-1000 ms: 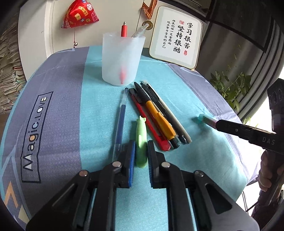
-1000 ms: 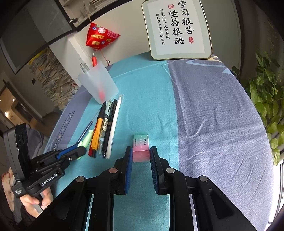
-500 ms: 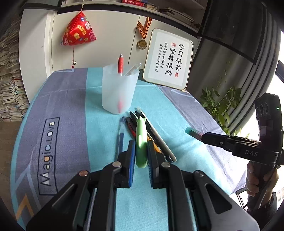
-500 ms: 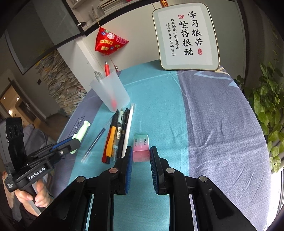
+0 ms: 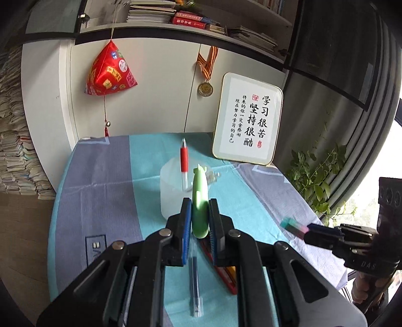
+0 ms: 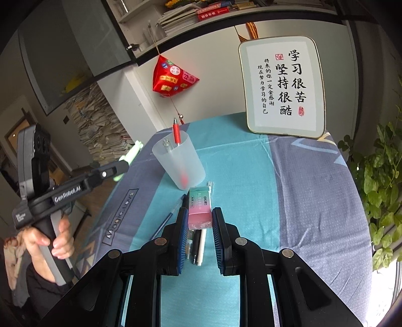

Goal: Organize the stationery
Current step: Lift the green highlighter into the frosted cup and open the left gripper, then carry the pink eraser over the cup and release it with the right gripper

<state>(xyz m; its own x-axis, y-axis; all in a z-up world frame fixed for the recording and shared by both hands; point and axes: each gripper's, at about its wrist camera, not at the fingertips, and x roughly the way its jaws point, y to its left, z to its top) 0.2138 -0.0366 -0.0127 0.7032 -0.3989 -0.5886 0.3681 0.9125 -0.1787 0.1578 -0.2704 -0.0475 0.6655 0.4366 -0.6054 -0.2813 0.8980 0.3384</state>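
Pens before cup

Home study: bookshelves, paper stacks

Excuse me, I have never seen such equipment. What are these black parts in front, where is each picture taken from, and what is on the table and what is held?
No robot here: a person holds one pair of tongs in each hand, with a camera on each that looks along its fingers. The left camera shows the left tongs shut on a green pen. The right camera shows the right tongs shut on a pink and green eraser. Both things are lifted off the tablecloth. On it stand a frosted cup holding a red pen, and a row of pens.
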